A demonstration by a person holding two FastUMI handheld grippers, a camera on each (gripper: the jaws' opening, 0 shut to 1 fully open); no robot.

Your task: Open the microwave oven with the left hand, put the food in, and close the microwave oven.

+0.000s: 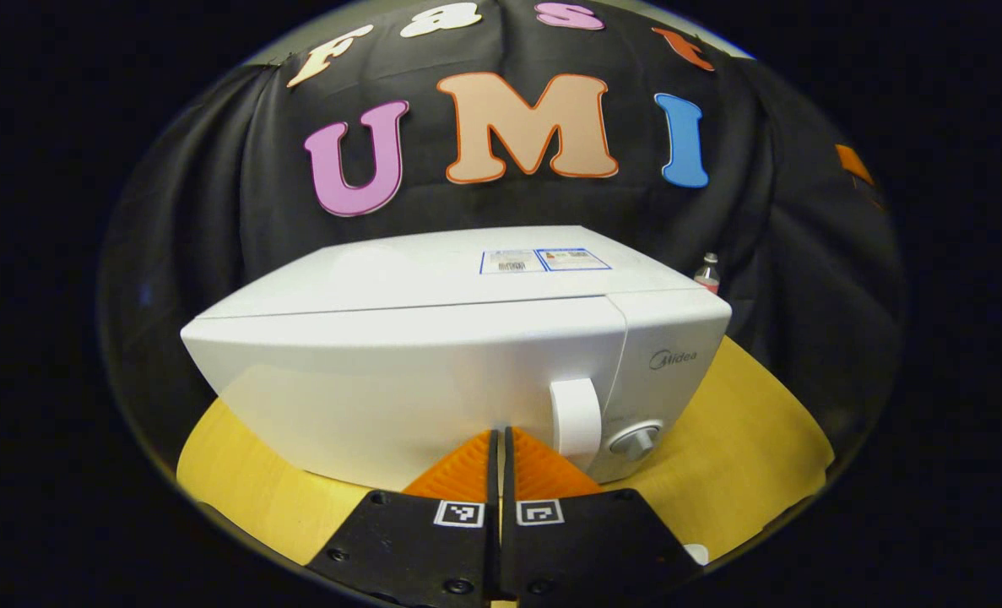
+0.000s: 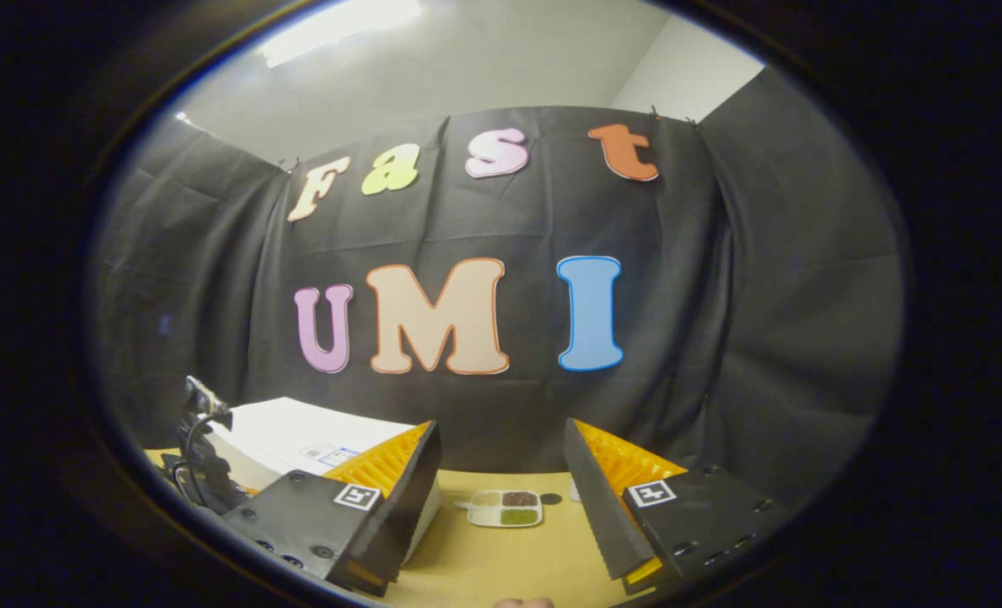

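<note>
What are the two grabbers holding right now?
Nothing. The left gripper is shut with nothing between its fingers, short of the microwave. The right gripper is open above the table.

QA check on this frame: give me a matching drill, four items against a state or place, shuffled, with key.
Column 1:
1. left gripper
2. right gripper
3. microwave door
4. food tray

Column 2:
A. open, nothing between the fingers
B. on the table, beyond the right gripper
C. closed
D. shut, just left of the door handle

Pairs: 1-D, 2-A, 3-C, 4-B
</note>
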